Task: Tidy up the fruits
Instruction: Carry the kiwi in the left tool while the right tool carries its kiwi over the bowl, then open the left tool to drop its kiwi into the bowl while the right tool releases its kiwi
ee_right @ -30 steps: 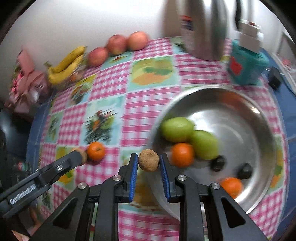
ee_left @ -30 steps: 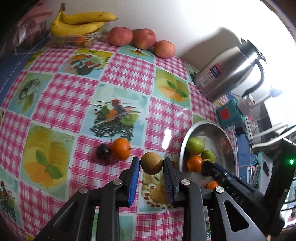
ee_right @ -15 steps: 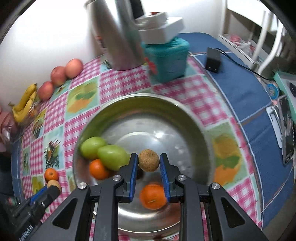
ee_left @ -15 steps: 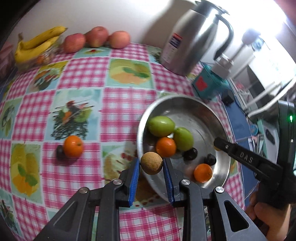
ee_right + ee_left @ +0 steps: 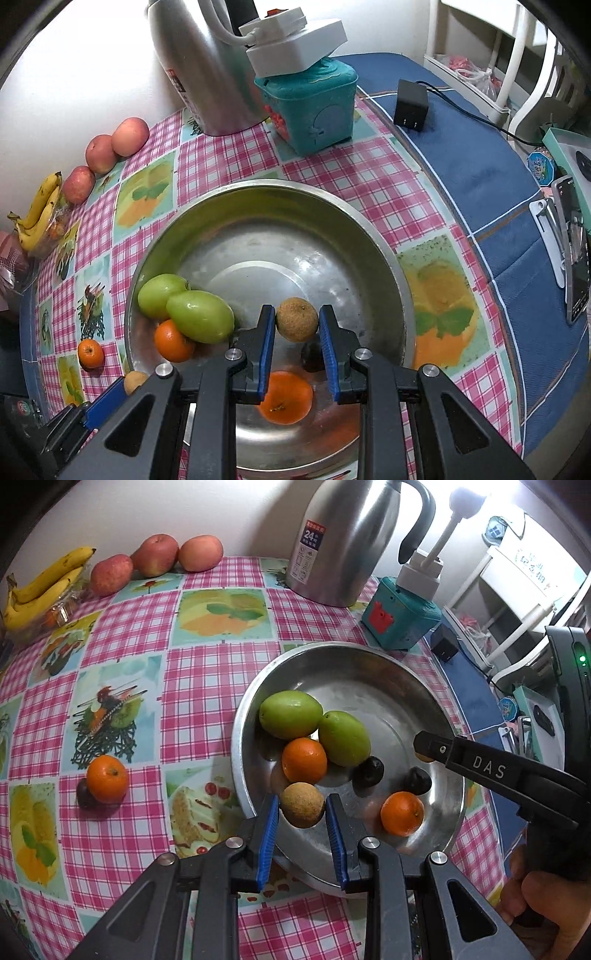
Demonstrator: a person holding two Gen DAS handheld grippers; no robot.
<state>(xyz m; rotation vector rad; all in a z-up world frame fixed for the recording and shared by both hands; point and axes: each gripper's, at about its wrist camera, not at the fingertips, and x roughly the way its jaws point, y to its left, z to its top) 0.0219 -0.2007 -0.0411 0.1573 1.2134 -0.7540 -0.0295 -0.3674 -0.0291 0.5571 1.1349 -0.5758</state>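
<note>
A steel bowl (image 5: 369, 657) (image 5: 266, 192) holds two green fruits (image 5: 290, 714) (image 5: 199, 321), oranges (image 5: 303, 760) (image 5: 284, 397) and two small dark fruits (image 5: 368, 771). My left gripper (image 5: 302, 812) is shut on a small brown round fruit (image 5: 302, 805) over the bowl's near rim. My right gripper (image 5: 297, 330) is shut on another brown round fruit (image 5: 297, 319) above the bowl's middle; its finger shows in the left wrist view (image 5: 480, 764). An orange (image 5: 107, 778) (image 5: 90, 353) and a dark fruit (image 5: 83, 795) lie on the tablecloth left of the bowl.
Bananas (image 5: 44, 583) and three apples (image 5: 159, 554) sit along the back wall. A steel thermos jug (image 5: 347, 539) (image 5: 207, 62) and a teal box (image 5: 400, 618) (image 5: 314, 107) stand behind the bowl. A black adapter (image 5: 410, 105) and a phone (image 5: 572, 251) lie on the blue cloth to the right.
Both grippers have moved right from the tablecloth to over the bowl, each still carrying its brown fruit. The right one is now over the bowl's middle.
</note>
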